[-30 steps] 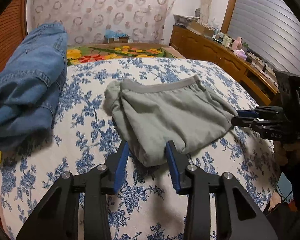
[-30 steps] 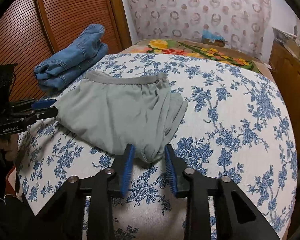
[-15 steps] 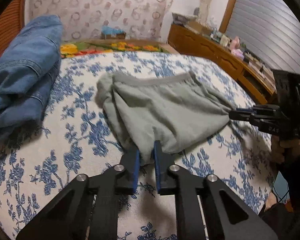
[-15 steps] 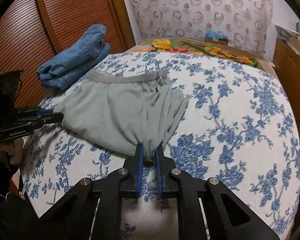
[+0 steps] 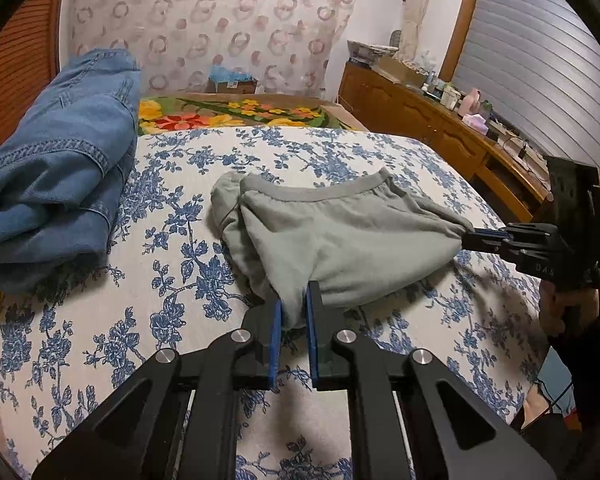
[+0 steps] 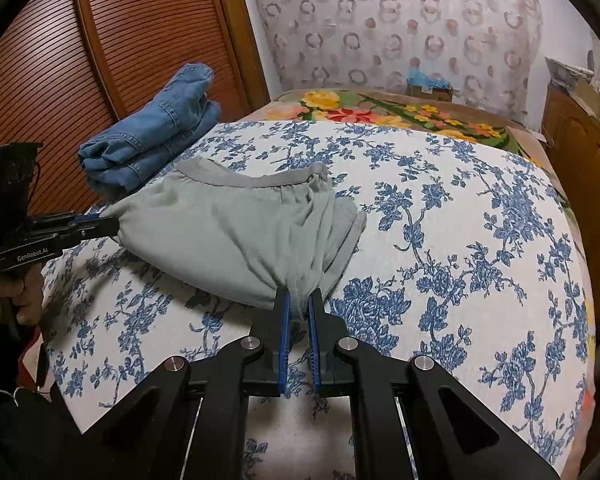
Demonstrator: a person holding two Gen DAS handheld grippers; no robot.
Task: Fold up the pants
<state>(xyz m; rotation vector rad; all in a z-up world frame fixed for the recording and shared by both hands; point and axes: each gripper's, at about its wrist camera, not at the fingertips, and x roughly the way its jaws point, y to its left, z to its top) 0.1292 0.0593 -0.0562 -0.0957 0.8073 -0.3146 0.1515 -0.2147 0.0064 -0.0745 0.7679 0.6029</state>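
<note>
Now, pants: soft grey-green cotton pants (image 5: 340, 236) lie ahead on the blue-flowered bedspread (image 5: 172, 240), waistband far, long axis crosswise.
Left gripper (image 5: 292, 312): pinching near hem corner.
Right gripper (image 6: 298, 312): pinching the other corner.

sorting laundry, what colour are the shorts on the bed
Pale grey-green shorts with a darker grey waistband, clearest in the right wrist view.

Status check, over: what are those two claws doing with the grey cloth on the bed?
Left gripper, right gripper: just closed, each pinching a near corner of grey fabric shorts. Shorts mostly flat. Folded blue jeans alongside, clear.
</note>
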